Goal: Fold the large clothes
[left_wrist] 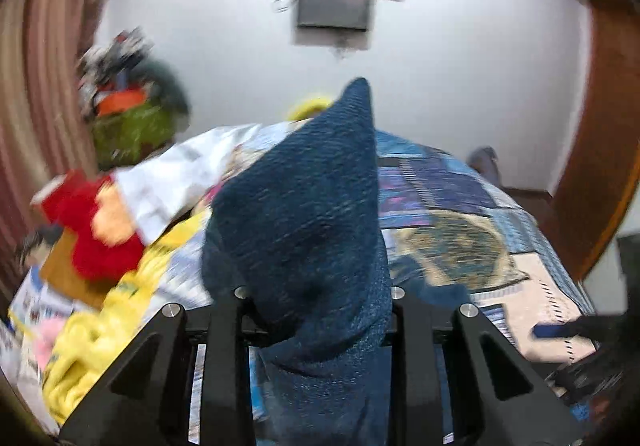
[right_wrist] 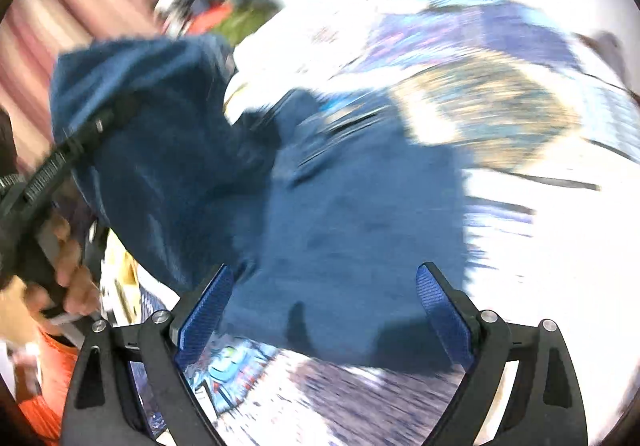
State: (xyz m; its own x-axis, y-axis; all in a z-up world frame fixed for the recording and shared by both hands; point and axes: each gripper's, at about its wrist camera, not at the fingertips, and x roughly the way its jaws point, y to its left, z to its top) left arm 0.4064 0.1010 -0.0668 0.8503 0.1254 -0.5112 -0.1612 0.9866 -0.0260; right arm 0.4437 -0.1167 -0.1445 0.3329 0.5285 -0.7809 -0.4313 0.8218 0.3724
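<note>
Now: left hand-held gripper clamped on blue garment, bunched fabric lifted off the patchwork bed. Right hand-held gripper jaws apart over the garment's lower part, lying on the bed.

Dark blue knit garment bunched, lifted above the patterned bedspread.

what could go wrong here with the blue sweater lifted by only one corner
1. Only the left tongs pinch the blue sweater, on a small bunch of knit; the hanging weight could pull it free.
2. The right tongs hover open over the part on the patterned bedspread, so the fold may skew.
3. The yellow cloth and red plush toy lie close by; a swing could snag them.
</note>
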